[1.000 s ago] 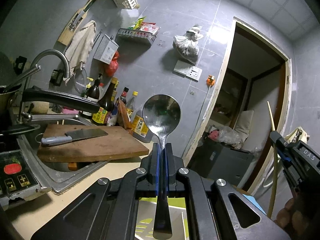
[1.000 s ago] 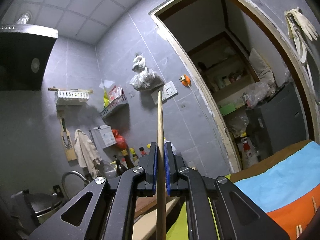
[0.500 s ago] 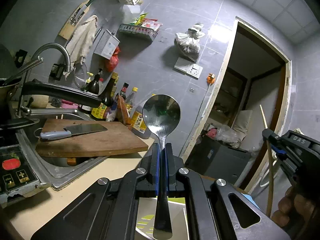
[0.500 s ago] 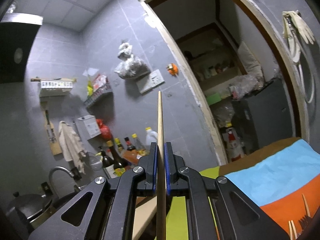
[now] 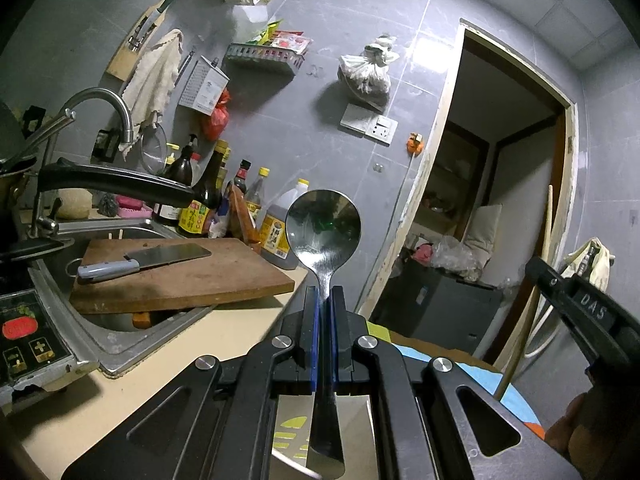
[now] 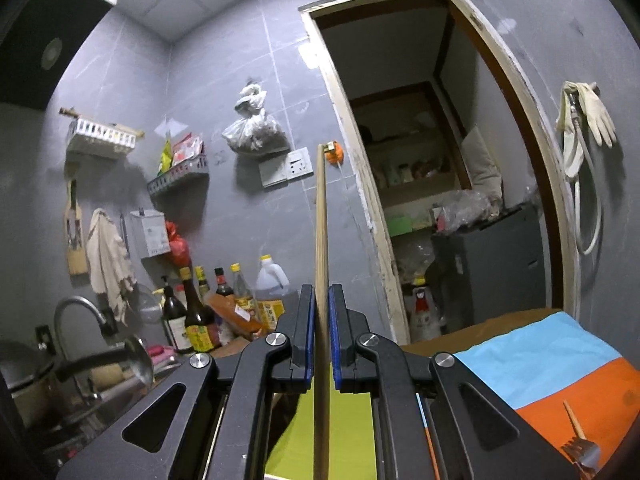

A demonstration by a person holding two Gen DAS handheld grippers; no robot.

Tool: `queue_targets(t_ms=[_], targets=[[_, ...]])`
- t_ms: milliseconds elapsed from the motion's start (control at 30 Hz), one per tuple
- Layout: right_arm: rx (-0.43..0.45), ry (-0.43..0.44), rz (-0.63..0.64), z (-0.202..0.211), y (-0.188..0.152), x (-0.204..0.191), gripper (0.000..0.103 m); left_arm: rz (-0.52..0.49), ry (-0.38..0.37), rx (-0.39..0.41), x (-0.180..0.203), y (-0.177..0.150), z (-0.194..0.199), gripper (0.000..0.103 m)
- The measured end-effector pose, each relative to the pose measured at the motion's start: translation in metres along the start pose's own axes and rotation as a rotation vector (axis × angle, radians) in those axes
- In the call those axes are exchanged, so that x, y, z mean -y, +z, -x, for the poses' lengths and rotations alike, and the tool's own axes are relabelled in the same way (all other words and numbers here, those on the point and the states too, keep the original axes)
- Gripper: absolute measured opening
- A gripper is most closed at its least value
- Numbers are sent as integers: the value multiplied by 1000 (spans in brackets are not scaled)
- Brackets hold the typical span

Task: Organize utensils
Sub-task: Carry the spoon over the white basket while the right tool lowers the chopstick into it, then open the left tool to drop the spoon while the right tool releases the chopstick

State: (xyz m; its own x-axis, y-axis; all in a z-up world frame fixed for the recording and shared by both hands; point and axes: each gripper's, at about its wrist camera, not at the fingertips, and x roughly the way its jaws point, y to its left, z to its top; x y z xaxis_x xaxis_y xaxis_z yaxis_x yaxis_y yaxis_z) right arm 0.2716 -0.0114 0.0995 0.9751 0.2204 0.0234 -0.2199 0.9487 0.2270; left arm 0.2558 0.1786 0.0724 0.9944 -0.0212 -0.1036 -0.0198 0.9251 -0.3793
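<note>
My left gripper [image 5: 324,300] is shut on a metal spoon [image 5: 323,227], bowl up, handle running down between the jaws. My right gripper [image 6: 321,304] is shut on a wooden chopstick [image 6: 321,232] that stands upright. The right gripper also shows at the right edge of the left wrist view [image 5: 576,308], with the chopstick [image 5: 532,292] slanting through it. A fork [image 6: 580,450] with a wooden handle lies on the orange part of the cloth [image 6: 568,392] at the lower right.
A sink [image 5: 116,336] at the left carries a cutting board [image 5: 180,276] with a cleaver [image 5: 140,260]. Sauce bottles [image 5: 208,204] stand along the tiled wall. A black pan handle [image 5: 116,184] juts across. A doorway [image 5: 492,208] opens at the right. A yellow-green mat [image 6: 340,432] lies below.
Both grippers have tilted down slightly, holding their utensils; the right view now shows more of the counter, the cloth and the fork. The right gripper shifted a little in the left view.
</note>
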Motion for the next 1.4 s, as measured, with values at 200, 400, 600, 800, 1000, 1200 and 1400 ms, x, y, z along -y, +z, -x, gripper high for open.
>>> queue_targets(t_ms=[200,400,600,800,1000,1200,1400], targets=[[-60,49,28,1,-9,5,5,9,-17,-26,-7,-2,1,2],[-175,112,33,4,-17,13,5,18,-40,-73,-12,-3,2,2],[-243,171,68,15,-27,16,6,-30,-35,-93,-10,-9,8,2],[-279,198,79,20,-37,20,8,-55,-89,-94,-6,-11,14,3],[-307,216,57,25,-36,27,23,-79,-103,-89,-2,-13,20,4],[-297,223,76,40,-25,32,29,-88,-116,-78,5,-14,30,7],[-254,208,101,63,-4,50,53,-95,-172,-70,25,-11,42,35]])
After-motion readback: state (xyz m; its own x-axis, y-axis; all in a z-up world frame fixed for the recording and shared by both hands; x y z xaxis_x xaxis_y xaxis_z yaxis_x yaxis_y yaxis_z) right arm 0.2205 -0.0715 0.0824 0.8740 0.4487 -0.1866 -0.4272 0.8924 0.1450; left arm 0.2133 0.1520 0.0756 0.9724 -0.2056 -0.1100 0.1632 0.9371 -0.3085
